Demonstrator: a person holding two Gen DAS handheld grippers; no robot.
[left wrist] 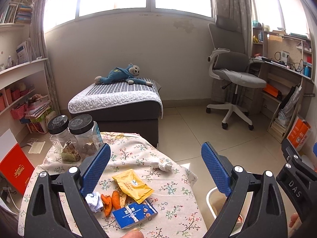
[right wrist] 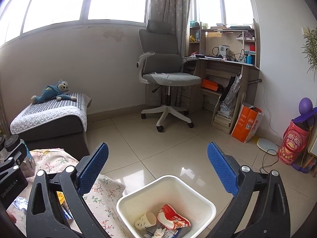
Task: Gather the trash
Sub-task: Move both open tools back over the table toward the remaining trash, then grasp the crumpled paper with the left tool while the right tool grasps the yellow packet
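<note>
1. Trash sits in a loose cluster on the floral-cloth bench (left wrist: pixel 178 186): yellow wrapper (left wrist: pixel 132 184), blue biscuit packet (left wrist: pixel 134 214), orange peels (left wrist: pixel 111 200), crumpled paper ball (left wrist: pixel 94 200), white tissue wad (left wrist: pixel 165 166) farther out.
2. Left claw (left wrist: pixel 155 169) is spread wide and holds nothing; the cluster lies below and between its blue textured pads, slightly toward the left one.
3. Yellow wrapper's long axis runs diagonally, far-left to near-right. It is flat crinkly foil, so probably a pinch across the short side.
4. Right claw (right wrist: pixel 157 167) is also wide and holds nothing. It hovers above the white bin (right wrist: pixel 202 194).
5. Bin stands on the floor just beside the bench and holds a paper cup (right wrist: pixel 145 220) and red wrapper (right wrist: pixel 174 218).
6. Left claw is nearer the trash.
</note>
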